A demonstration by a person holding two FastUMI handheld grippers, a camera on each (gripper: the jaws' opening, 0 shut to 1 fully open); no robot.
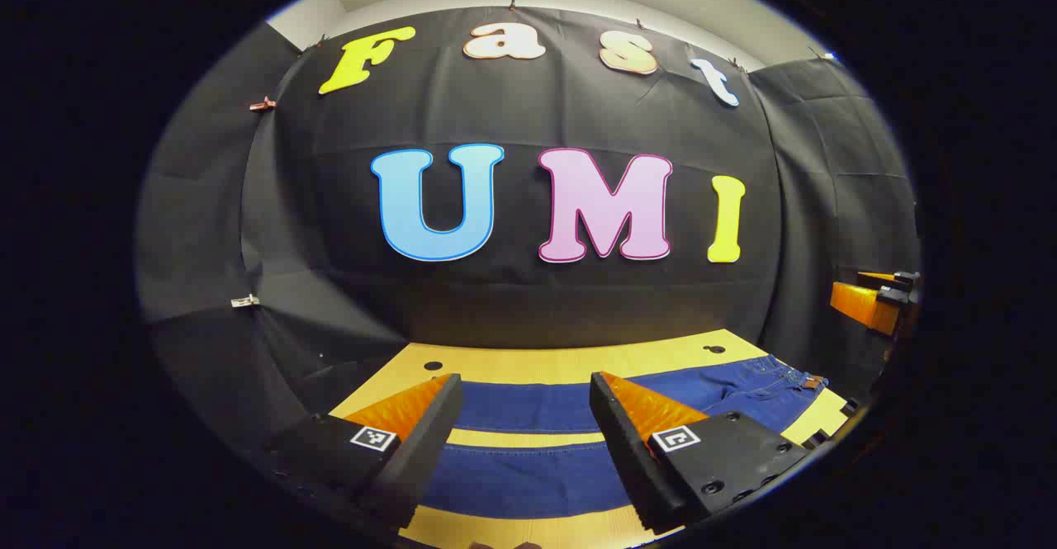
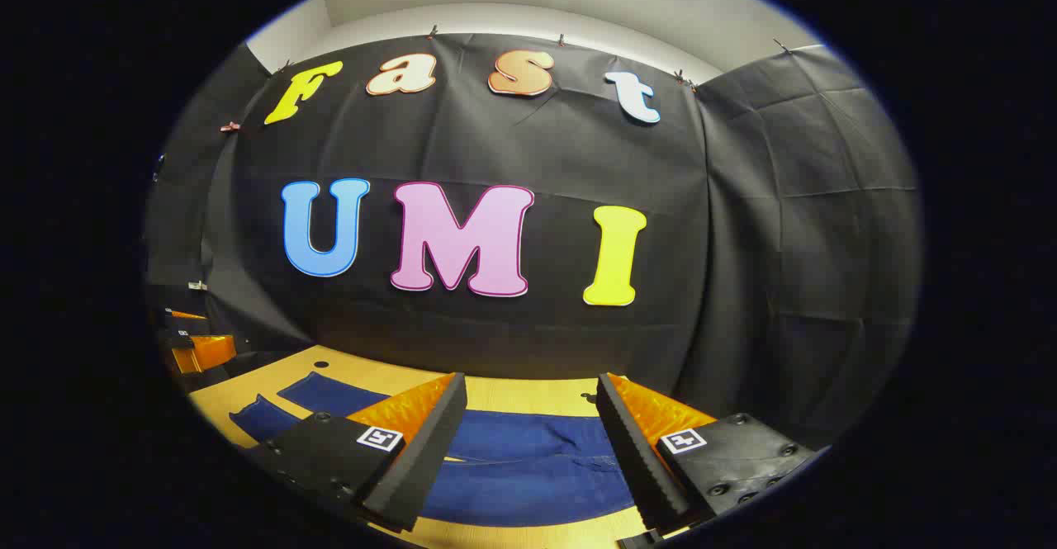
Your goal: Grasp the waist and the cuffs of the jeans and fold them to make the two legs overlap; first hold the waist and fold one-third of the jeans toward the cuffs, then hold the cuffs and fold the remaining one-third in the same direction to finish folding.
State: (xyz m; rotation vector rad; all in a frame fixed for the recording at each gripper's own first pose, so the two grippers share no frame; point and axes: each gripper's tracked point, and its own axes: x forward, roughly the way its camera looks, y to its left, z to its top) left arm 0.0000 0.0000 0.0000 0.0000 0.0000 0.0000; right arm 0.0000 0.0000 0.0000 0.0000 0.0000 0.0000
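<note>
Blue jeans (image 1: 528, 442) lie flat on the wooden table (image 1: 570, 363), the two legs apart with a strip of table between them and the waist (image 1: 784, 384) at the right in the left gripper view. My left gripper (image 1: 524, 388) hangs open above the legs, nothing between its fingers. In the right gripper view the jeans (image 2: 528, 458) spread below, legs running off to the left. My right gripper (image 2: 528, 388) is open over the waist end, holding nothing. The other gripper's orange fingers (image 1: 875, 297) show at the right edge of the left gripper view, and at the left edge (image 2: 194, 343) of the right gripper view.
Black cloth walls close the booth behind and beside the table. Small round holes (image 1: 433, 365) mark the table's far edge. The table's right end (image 1: 834, 417) lies just beyond the waist.
</note>
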